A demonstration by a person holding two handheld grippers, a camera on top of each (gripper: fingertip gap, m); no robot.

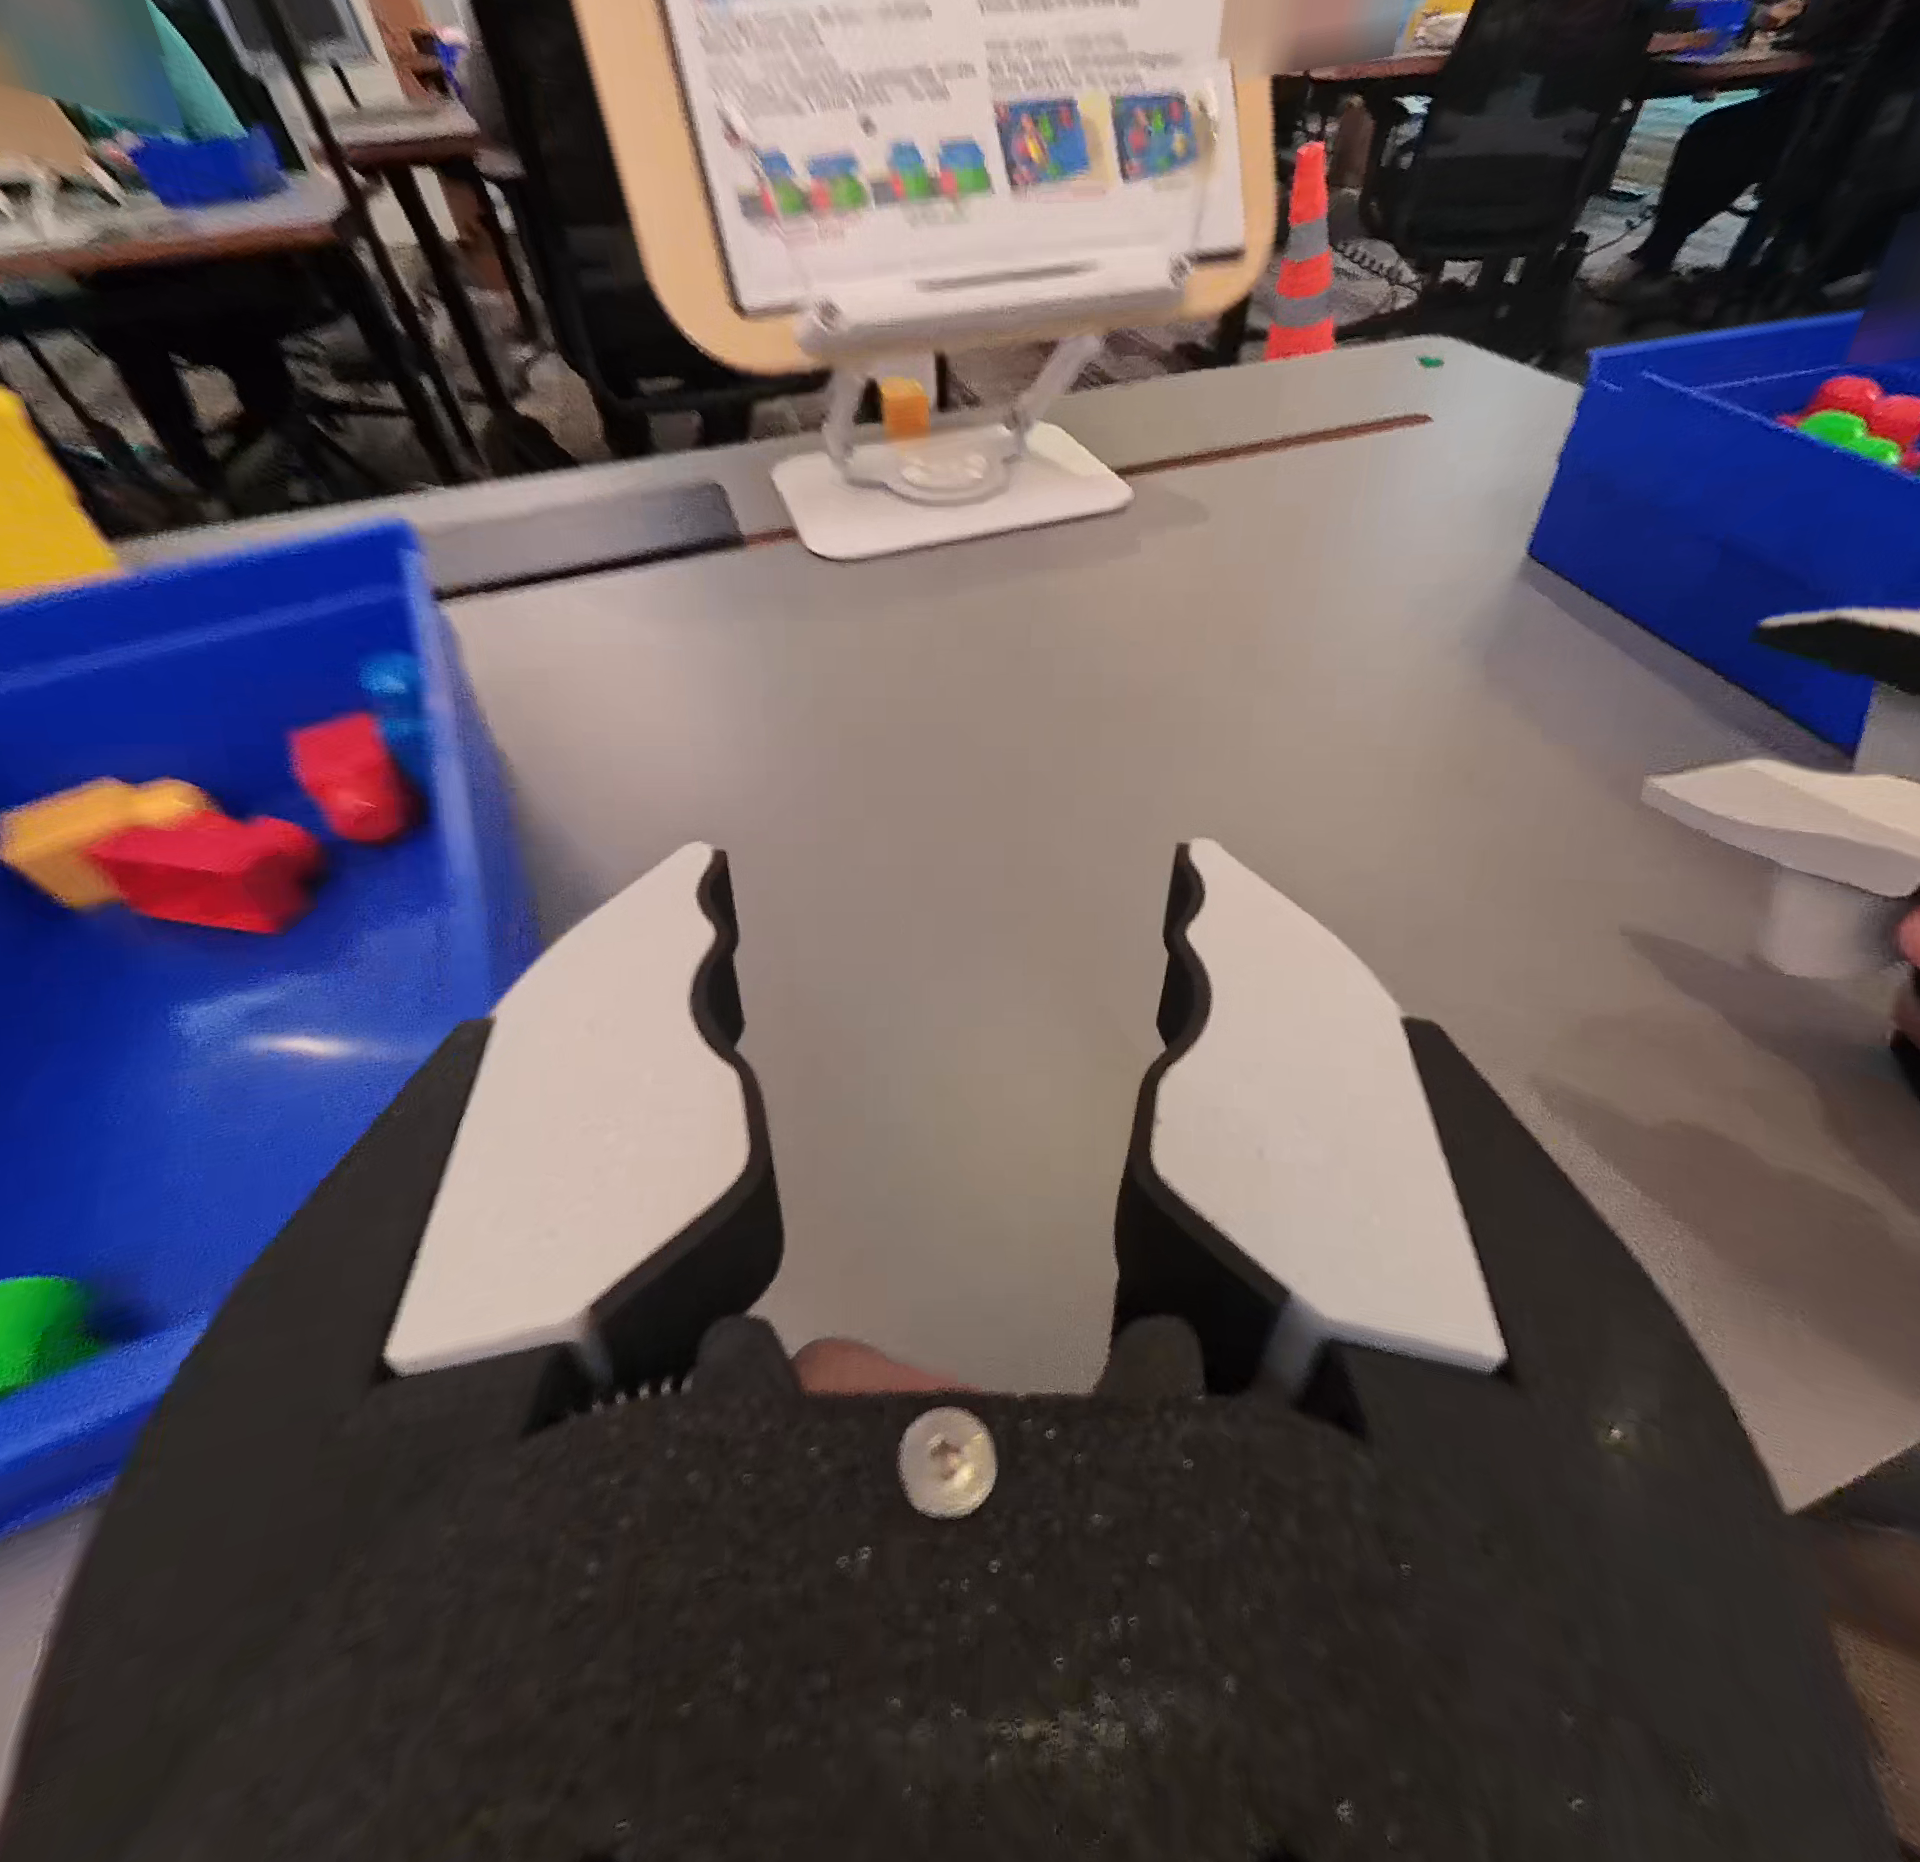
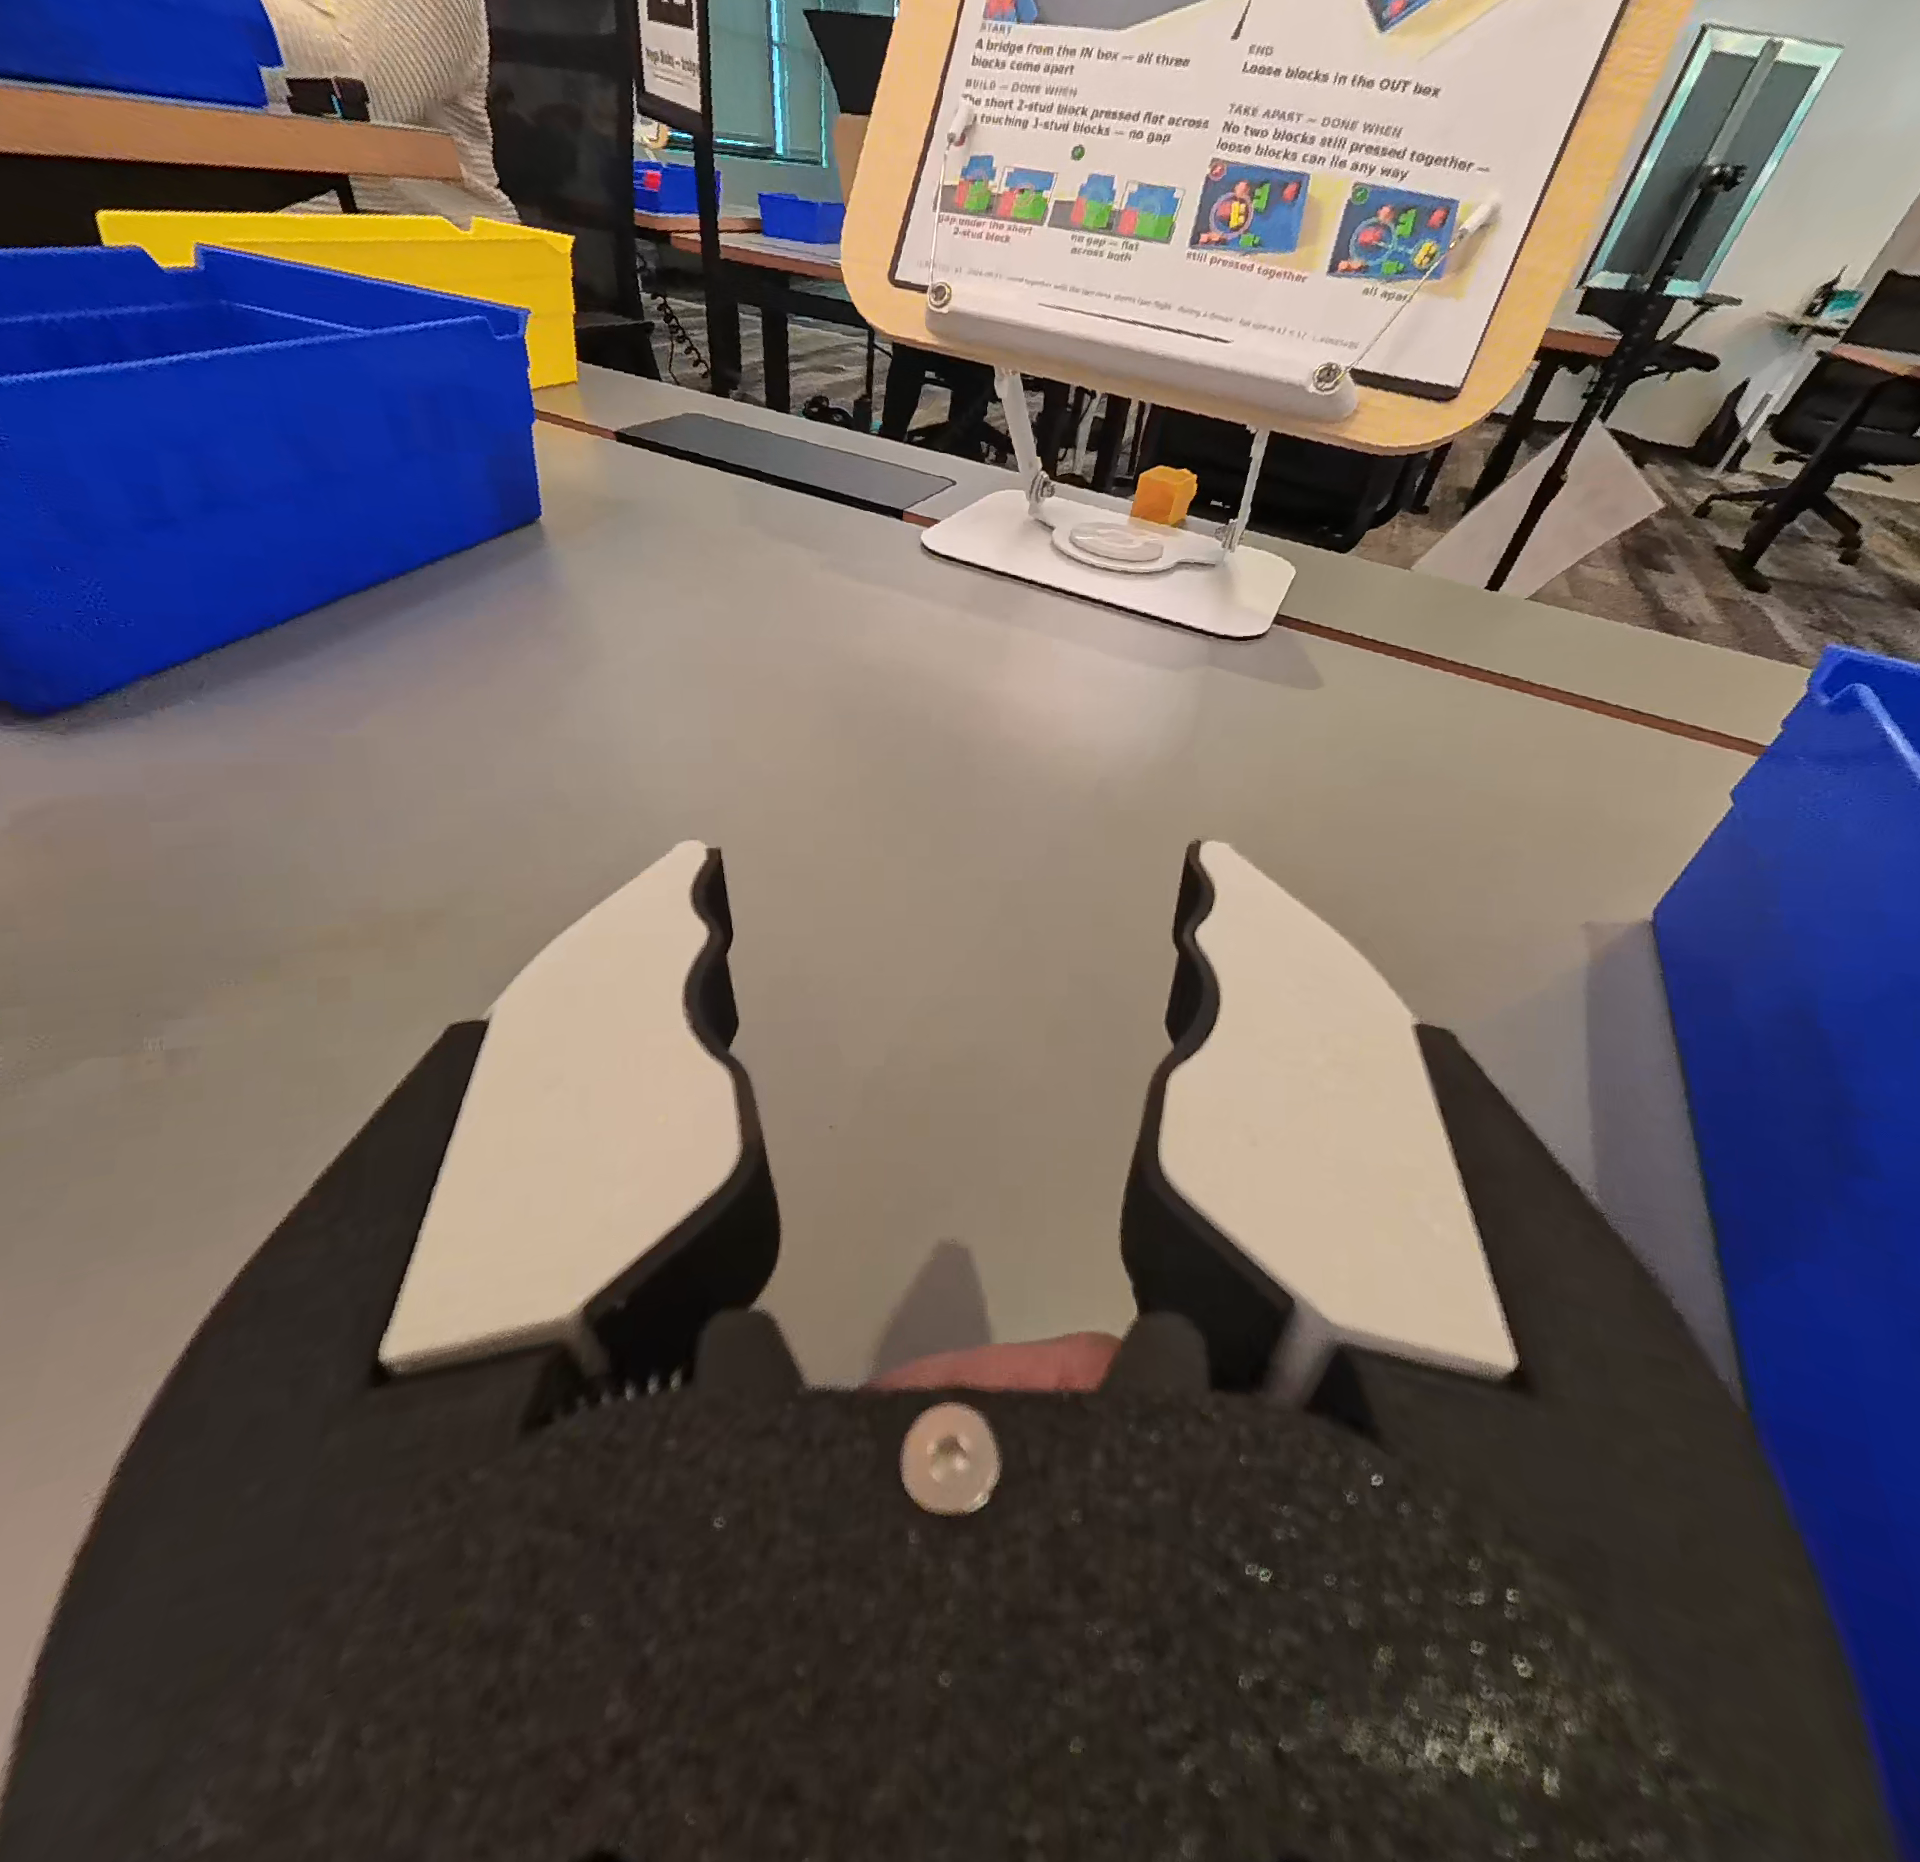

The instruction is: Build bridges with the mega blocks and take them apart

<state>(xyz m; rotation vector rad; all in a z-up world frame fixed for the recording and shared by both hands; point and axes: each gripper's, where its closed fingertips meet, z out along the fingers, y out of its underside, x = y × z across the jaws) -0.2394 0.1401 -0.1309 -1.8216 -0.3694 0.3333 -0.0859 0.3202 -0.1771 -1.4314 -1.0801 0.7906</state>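
Note:
My left gripper (image 1: 951, 856) is open and empty over the grey table (image 1: 987, 732). Left of it a blue bin (image 1: 239, 1033) holds loose blocks: a red block (image 1: 208, 872) against a yellow one (image 1: 83, 836), another red block (image 1: 353, 773), a blue block (image 1: 395, 690) and a green one (image 1: 36, 1329). A second blue bin (image 1: 1704, 524) at the far right holds red and green blocks (image 1: 1855, 420). My right gripper (image 2: 954, 856) is open and empty over bare table (image 2: 935, 732); it also shows at the right edge of the left wrist view (image 1: 1808, 732).
An instruction board on a white stand (image 2: 1112, 555) stands at the table's far edge, with a small orange block (image 2: 1164, 493) on its base. In the right wrist view a blue bin (image 2: 239, 482) and a yellow bin (image 2: 416, 254) sit left; another blue bin (image 2: 1808, 1085) is close on the right.

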